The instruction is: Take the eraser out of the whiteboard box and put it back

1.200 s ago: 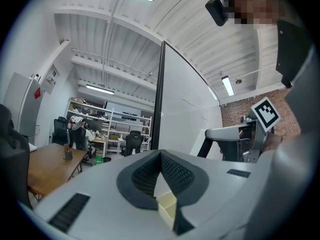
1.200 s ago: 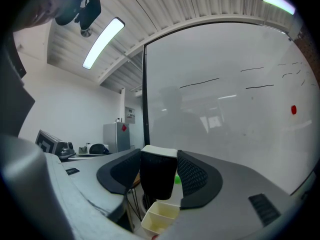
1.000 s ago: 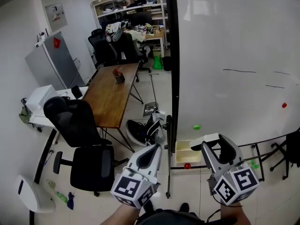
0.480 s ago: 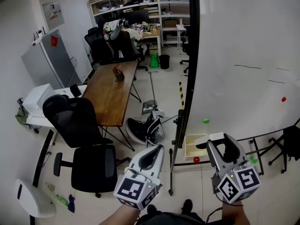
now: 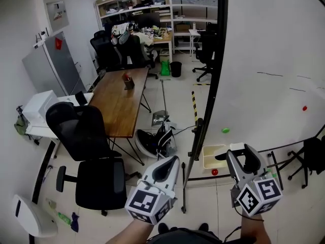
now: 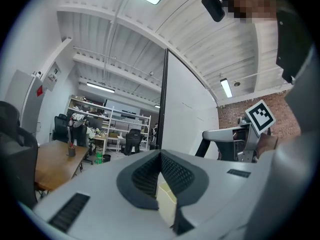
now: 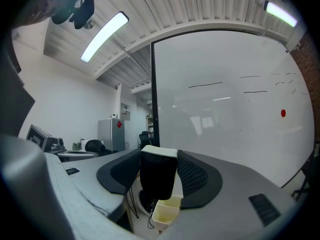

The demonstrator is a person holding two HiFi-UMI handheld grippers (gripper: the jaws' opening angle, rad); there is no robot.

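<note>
The eraser (image 7: pixel 158 179), black with a white back, stands upright between the jaws of the right claw (image 5: pixel 239 156), which is closed on its two sides and holds it up in the air, clear of the whiteboard box (image 5: pixel 212 157). In the head view the eraser hangs just to the right of that box and a little above it. The box is a cream open-topped tray fixed at the lower left corner of the whiteboard (image 5: pixel 269 50), beside the board's dark frame; nothing can be made out inside it. A red magnet (image 5: pixel 215 172) sits just under the box, a green one (image 5: pixel 225 130) on the board above it, and another red one (image 5: pixel 304 108) towards the board's right edge, below a few thin dark pen strokes

The left claw (image 5: pixel 169 162) is held to the left of the board's frame, its jaws brought together at the tips with nothing between them

Farther off, a wooden table (image 5: pixel 119 103) stands by the left wall with a black office chair (image 5: pixel 84 133) at its near edge
</note>
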